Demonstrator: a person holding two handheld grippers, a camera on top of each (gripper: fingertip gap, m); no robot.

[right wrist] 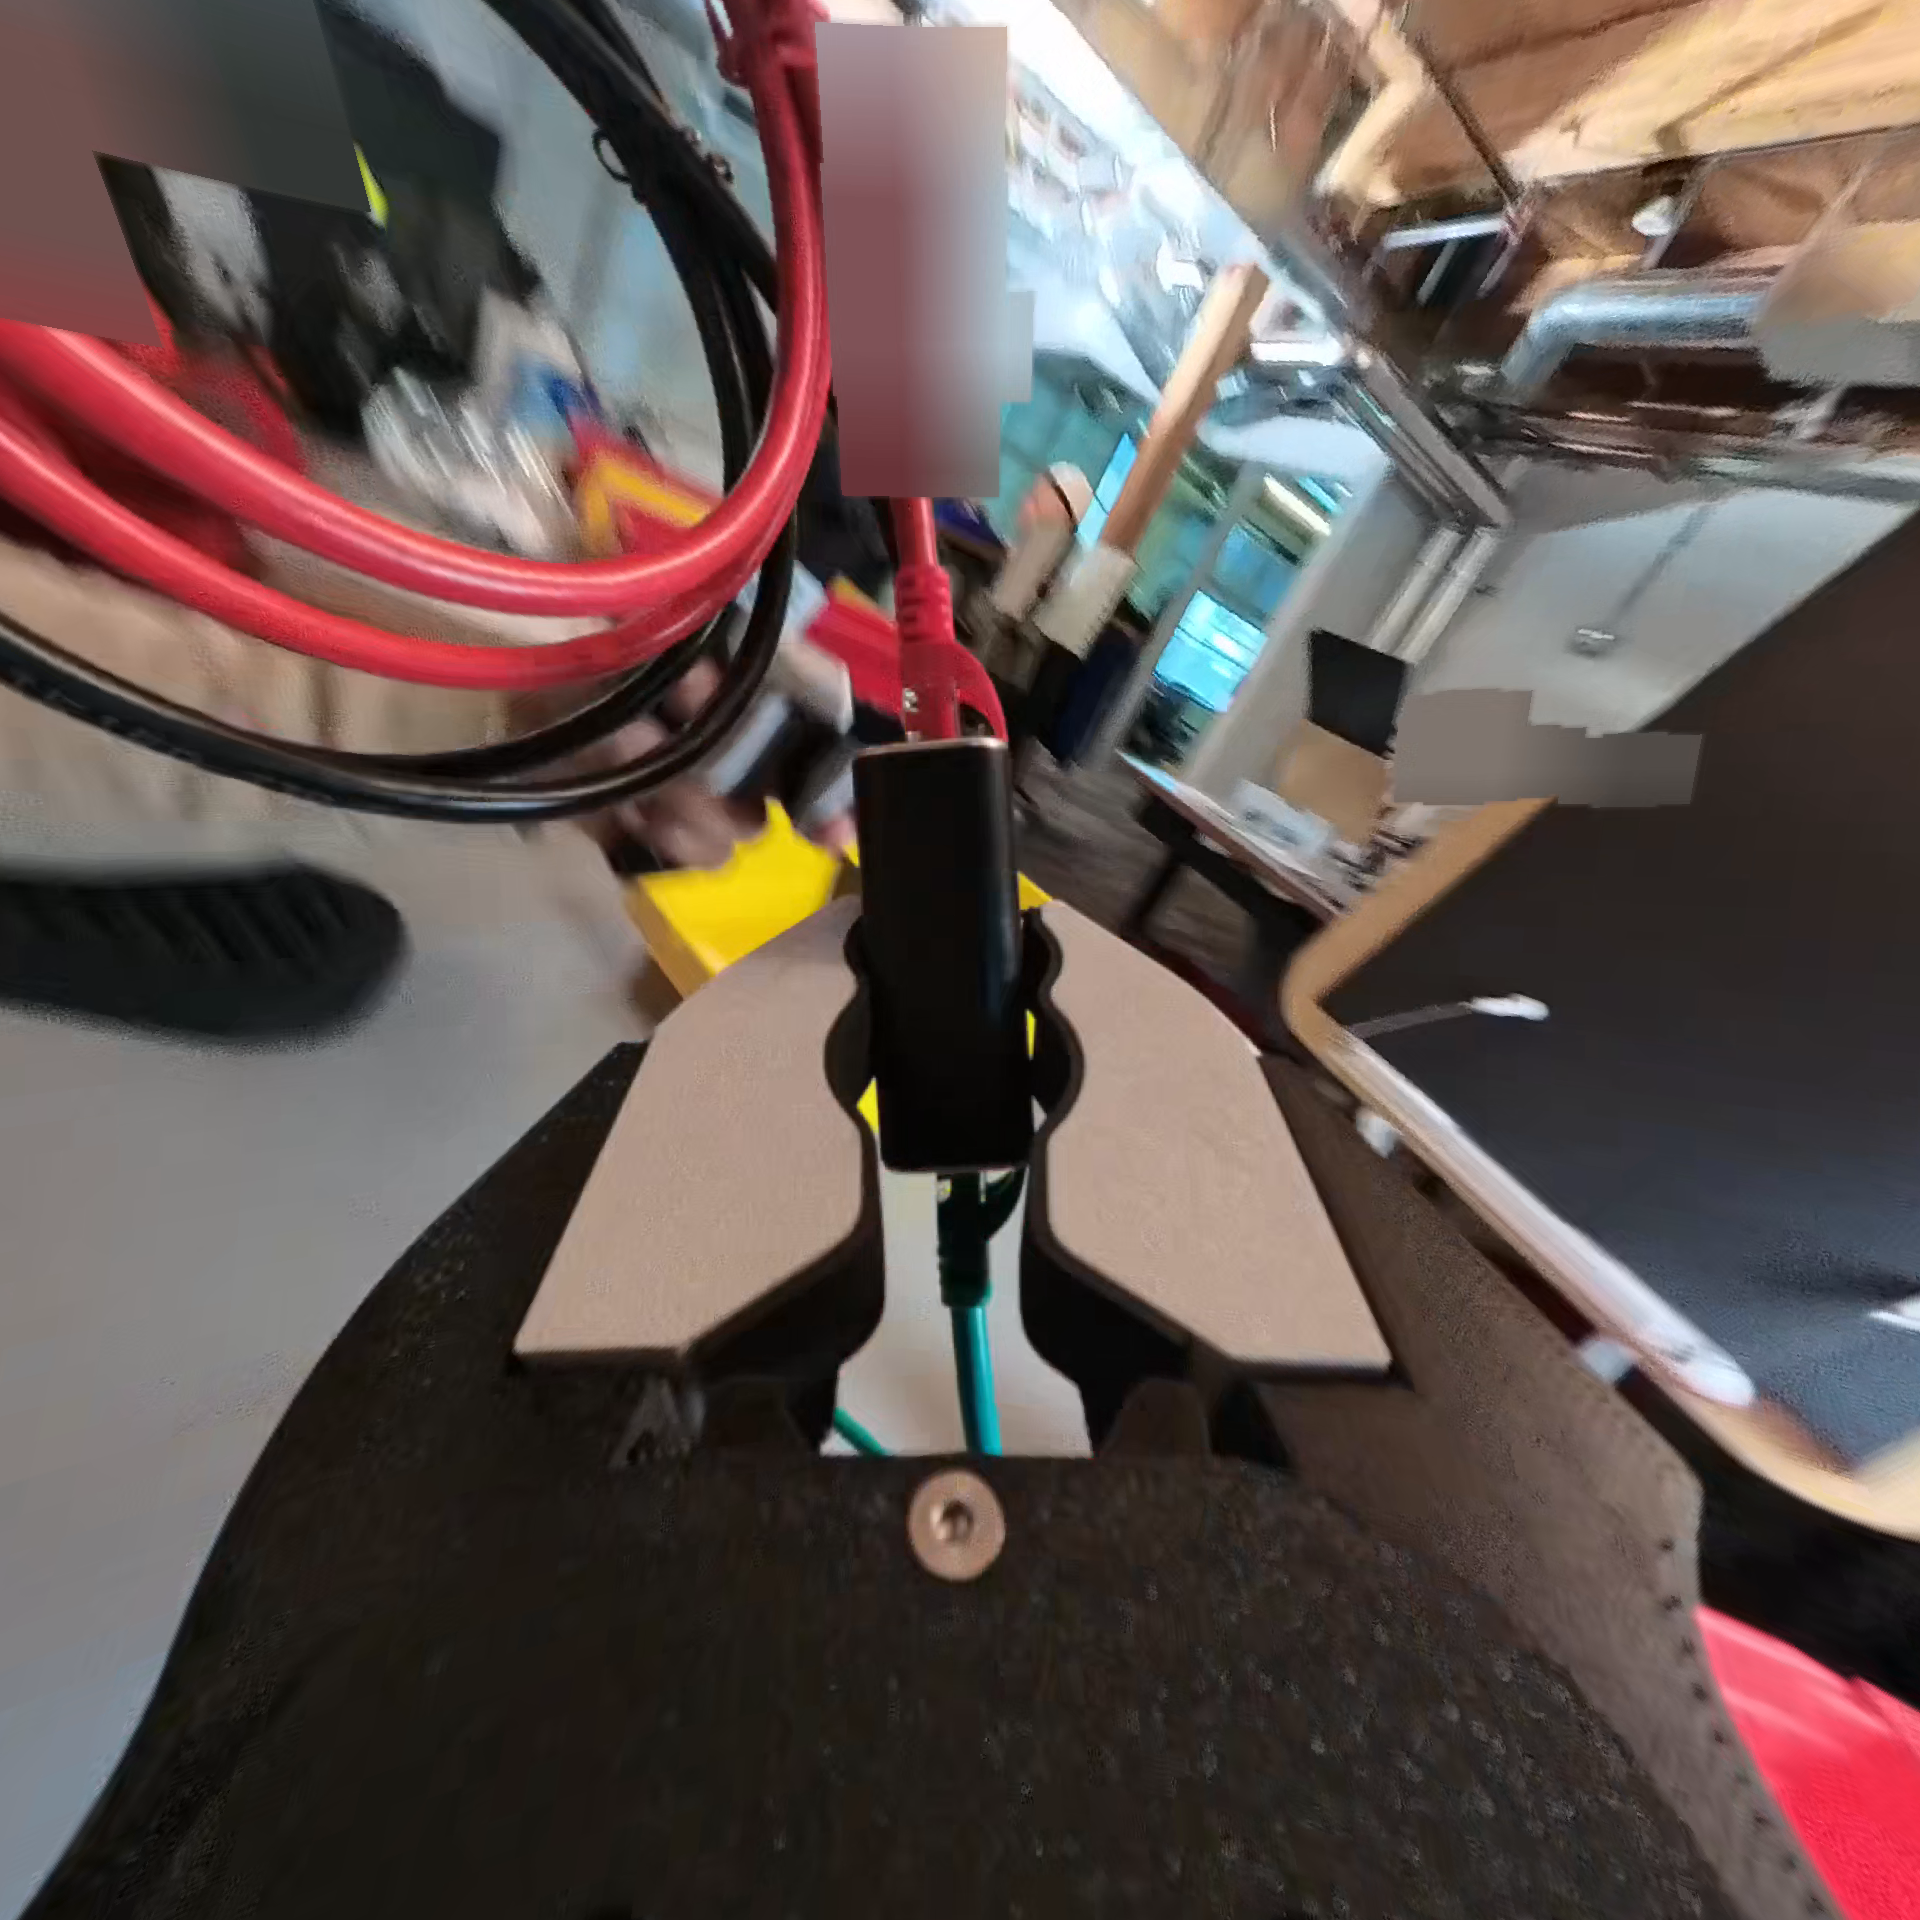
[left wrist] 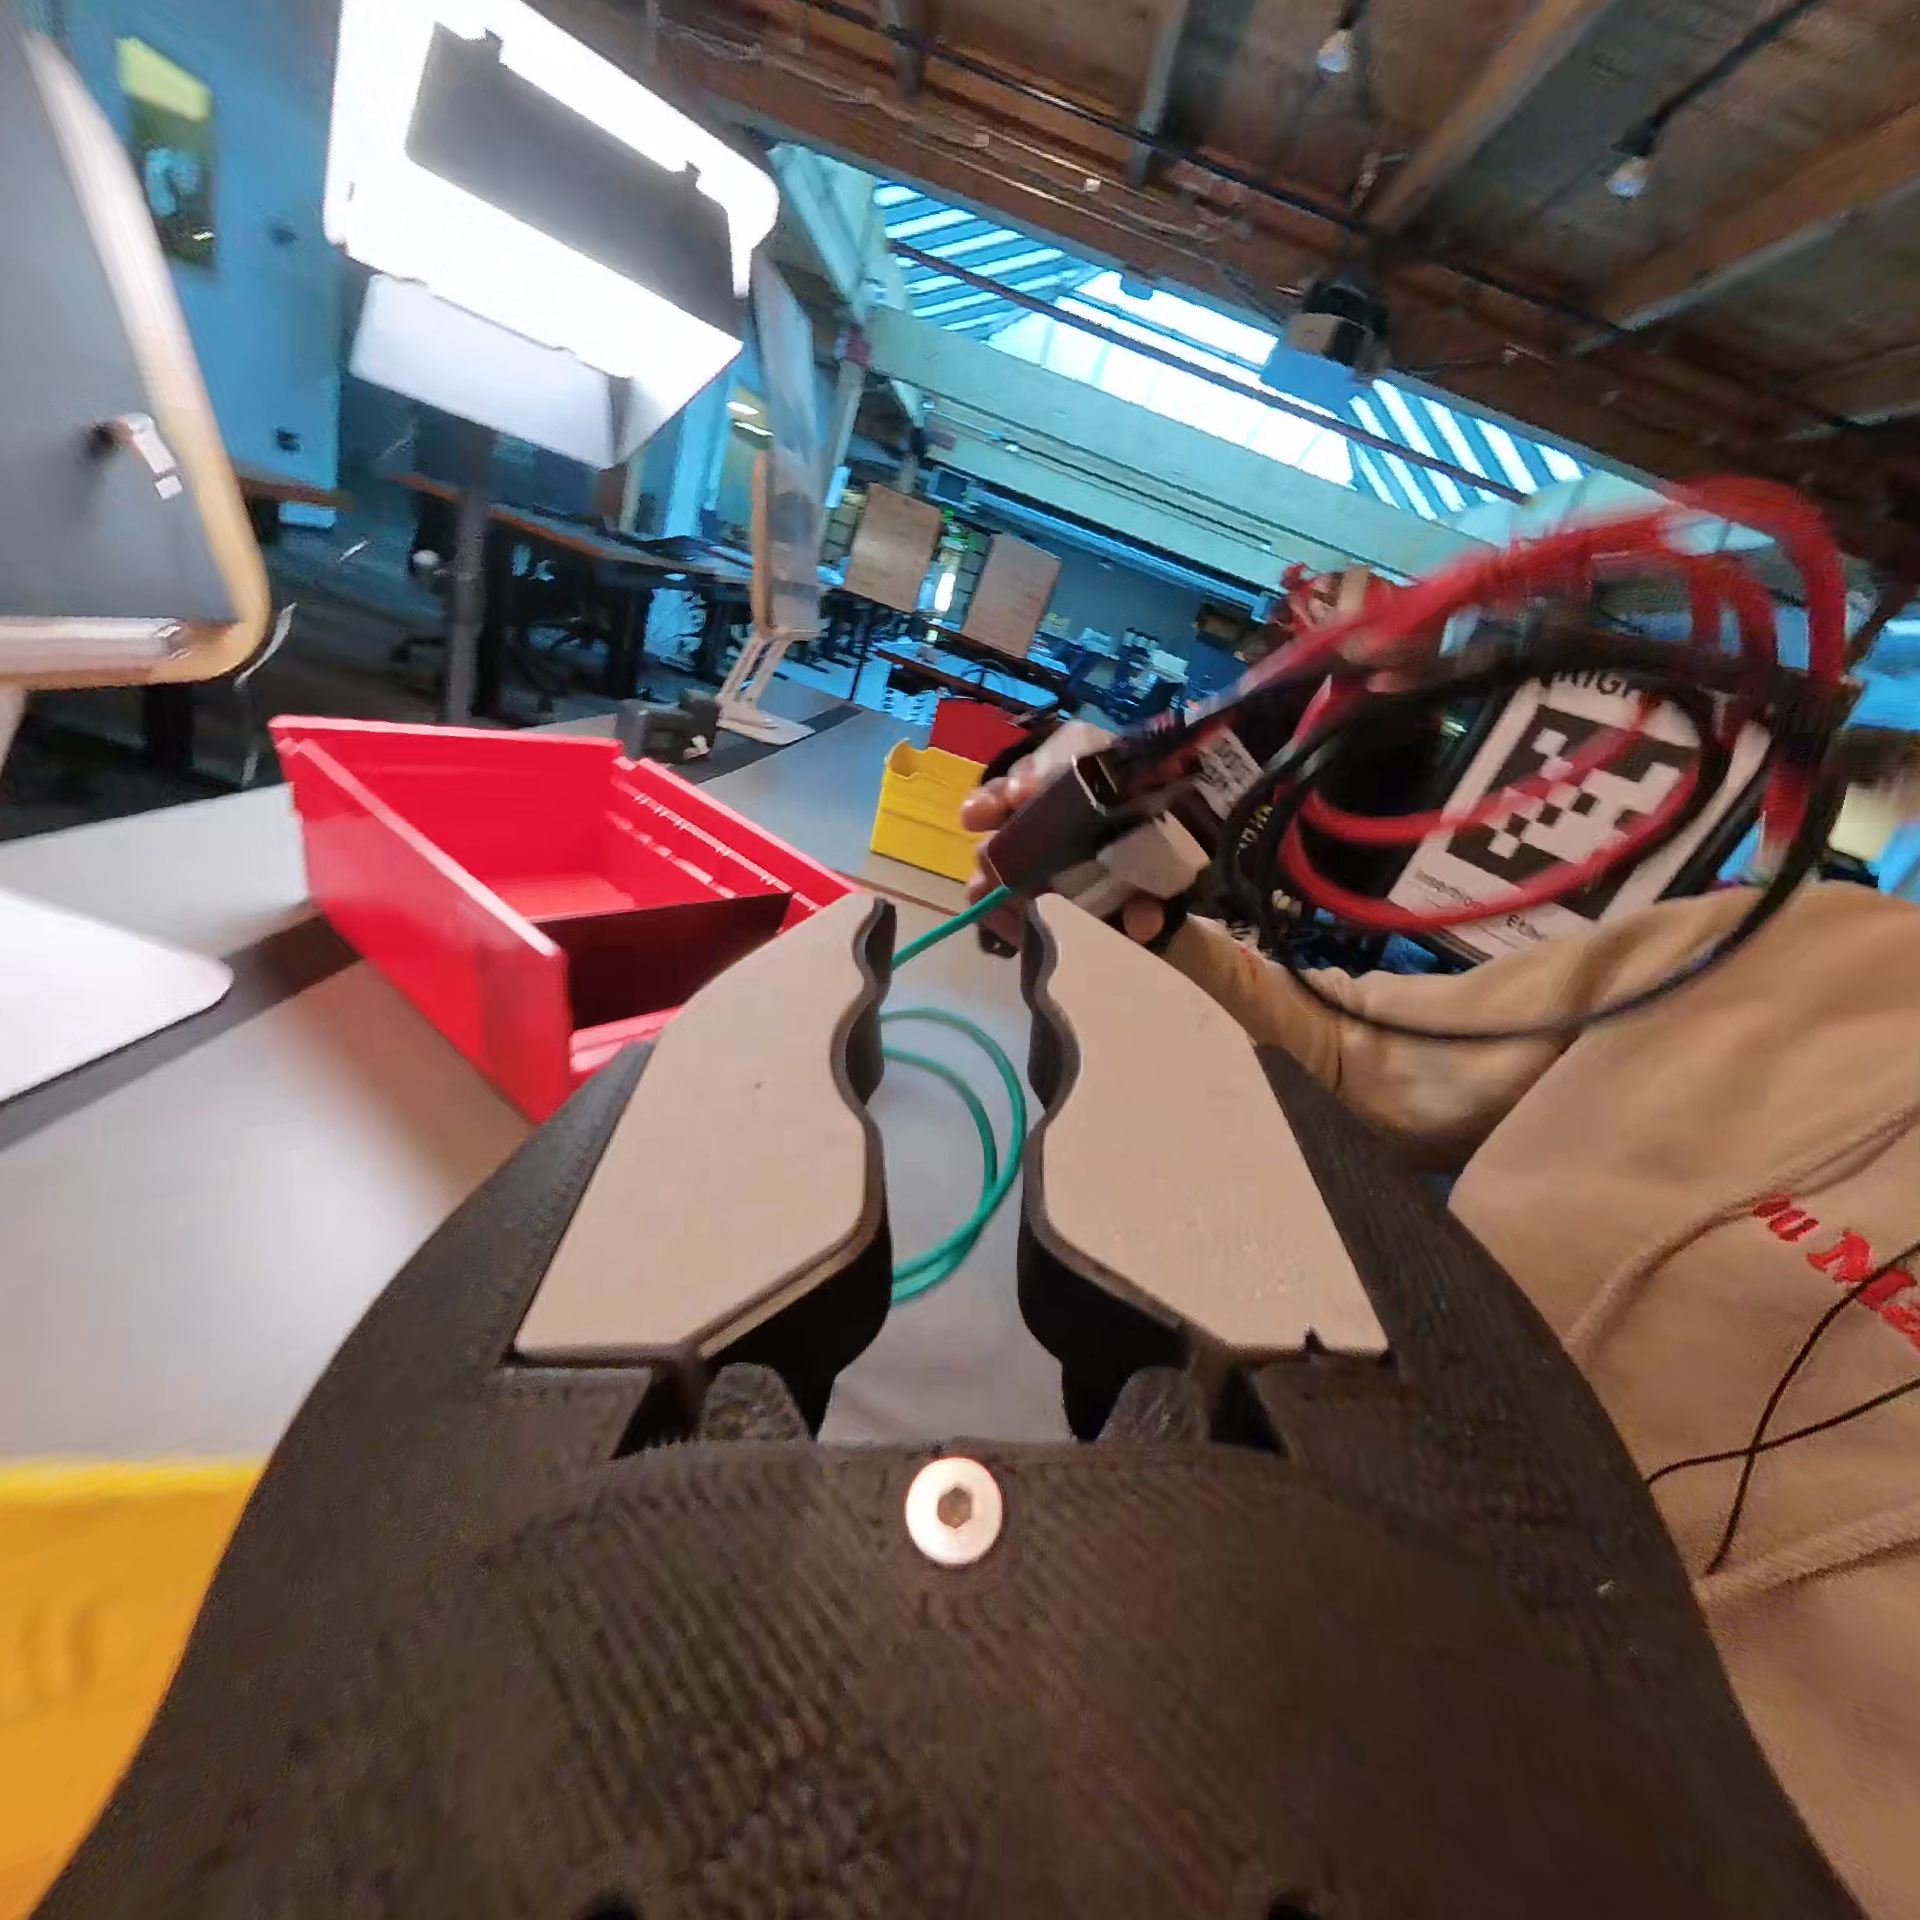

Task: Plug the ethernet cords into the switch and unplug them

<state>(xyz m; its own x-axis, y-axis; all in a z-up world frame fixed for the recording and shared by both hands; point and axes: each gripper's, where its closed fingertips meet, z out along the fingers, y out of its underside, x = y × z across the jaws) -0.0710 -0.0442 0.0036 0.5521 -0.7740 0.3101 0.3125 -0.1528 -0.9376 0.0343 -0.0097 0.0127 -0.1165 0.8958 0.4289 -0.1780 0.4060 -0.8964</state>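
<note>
While the right gripper (right wrist: 951, 1023) clamps down on the black switch (right wrist: 940, 951), that little box stands lengthwise between its jaws, pinched on both sides by the grey pads (right wrist: 727, 1153); a red ethernet cord (right wrist: 925, 623) runs out of the switch's far end, beyond the fingertips, and a green ethernet cord (right wrist: 971, 1351) is plugged into the near end, trailing back through the gap toward the gripper's base; loops of red cable and black cable (right wrist: 343, 774) hang up and to the left of the jaws, blurred; a yellow bin (right wrist: 727, 914) sits just past the fingertips, behind the switch. Over on the left gripper (left wrist: 956, 935), the jaws stand apart with nothing between the pads; the green cord coils on the grey table (left wrist: 260, 1164) right in that gap and rises past the fingertips to the switch, held aloft just ahead and slightly right; a red bin (left wrist: 447, 831) lies ahead to the left of the jaws; a beige sleeve (left wrist: 1455, 997) fills the right side.
</note>
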